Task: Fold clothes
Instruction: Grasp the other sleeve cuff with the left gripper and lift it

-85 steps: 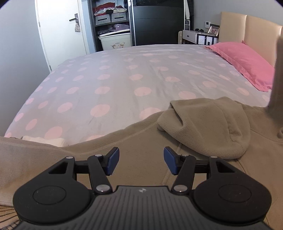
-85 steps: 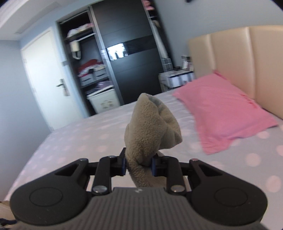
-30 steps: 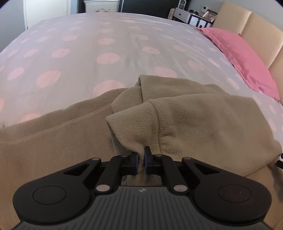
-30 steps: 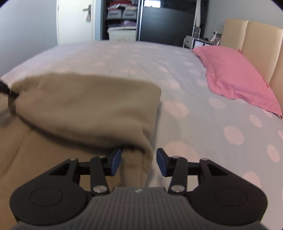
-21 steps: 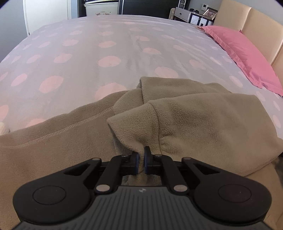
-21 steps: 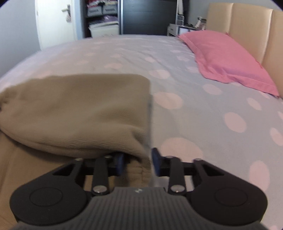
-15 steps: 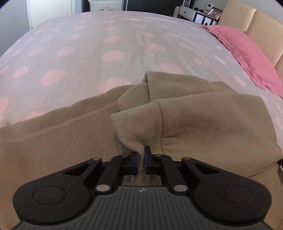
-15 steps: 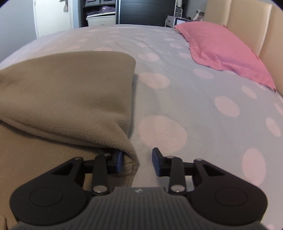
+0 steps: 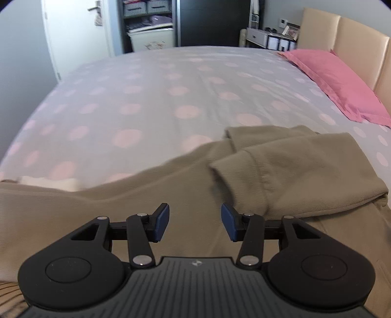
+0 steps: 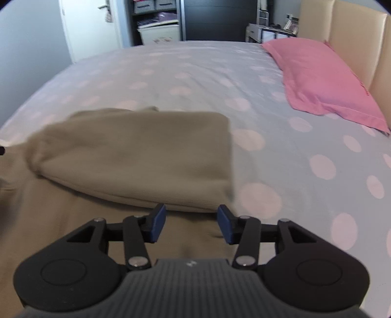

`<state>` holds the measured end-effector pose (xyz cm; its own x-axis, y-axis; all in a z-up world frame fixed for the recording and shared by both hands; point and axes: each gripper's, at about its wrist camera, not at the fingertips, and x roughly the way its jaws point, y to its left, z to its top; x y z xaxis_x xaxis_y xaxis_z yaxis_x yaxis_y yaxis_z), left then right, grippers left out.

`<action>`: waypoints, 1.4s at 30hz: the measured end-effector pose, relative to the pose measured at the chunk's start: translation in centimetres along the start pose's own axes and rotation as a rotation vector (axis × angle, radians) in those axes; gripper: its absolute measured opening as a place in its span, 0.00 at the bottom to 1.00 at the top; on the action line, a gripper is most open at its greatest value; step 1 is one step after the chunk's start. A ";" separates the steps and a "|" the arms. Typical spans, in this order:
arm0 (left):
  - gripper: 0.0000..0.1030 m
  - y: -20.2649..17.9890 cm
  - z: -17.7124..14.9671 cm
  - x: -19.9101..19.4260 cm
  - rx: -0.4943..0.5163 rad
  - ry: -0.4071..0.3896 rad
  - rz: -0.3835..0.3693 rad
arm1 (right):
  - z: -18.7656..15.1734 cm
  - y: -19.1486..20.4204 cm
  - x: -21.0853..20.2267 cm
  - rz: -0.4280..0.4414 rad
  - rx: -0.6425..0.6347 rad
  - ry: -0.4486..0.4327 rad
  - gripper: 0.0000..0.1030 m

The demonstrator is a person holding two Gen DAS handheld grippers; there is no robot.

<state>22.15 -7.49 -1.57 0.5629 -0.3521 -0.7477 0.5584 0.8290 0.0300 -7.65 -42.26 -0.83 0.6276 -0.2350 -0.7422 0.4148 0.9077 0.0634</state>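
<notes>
A tan fleece garment lies spread across the near side of the bed, with its hood folded down over the body. In the right wrist view the same hood lies flat across the garment. My left gripper hangs open just above the fleece, left of the hood's near edge, with nothing between its blue pads. My right gripper is open too, just short of the hood's folded edge, holding nothing.
The bed has a grey cover with pink dots. A pink pillow lies against the beige headboard at right. Beyond the bed stand a white door, a dark wardrobe with shelves and a white bin.
Half a second ago my left gripper was shut on the hood's edge; it has let go, opened and drawn back. My right gripper has opened wider and backed away from the hood.
</notes>
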 end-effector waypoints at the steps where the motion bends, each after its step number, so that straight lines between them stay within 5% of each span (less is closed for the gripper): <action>1: 0.45 1.2 0.2 -1.5 -0.010 -0.012 0.026 | 0.1 0.8 -0.8 0.023 -0.005 -0.007 0.55; 14: 0.61 21.6 2.1 -14.6 -0.229 -0.139 0.457 | -0.9 6.4 -2.4 0.147 -0.069 -0.014 0.60; 19: 0.64 25.6 -0.2 -13.4 -0.290 -0.111 0.391 | -0.6 7.7 -1.7 0.163 -0.096 -0.011 0.60; 25: 0.67 27.1 -2.3 -11.1 -0.282 -0.069 0.405 | -0.1 9.1 -0.7 0.175 -0.136 -0.003 0.60; 31: 0.19 27.2 -2.4 -11.8 -0.275 -0.102 0.376 | 0.3 10.6 1.0 0.189 -0.162 0.022 0.60; 37: 0.11 22.8 -0.2 -14.1 -0.168 -0.180 0.337 | 0.8 11.4 1.9 0.198 -0.178 0.028 0.60; 42: 0.10 15.1 4.8 -16.5 -0.070 -0.279 0.207 | 1.0 11.0 1.4 0.205 -0.157 0.021 0.60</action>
<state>24.17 8.74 14.43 0.8100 -0.2705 -0.5204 0.3774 0.9196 0.1094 -1.56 -32.95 -0.57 0.6735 -0.0350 -0.7383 0.1718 0.9789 0.1103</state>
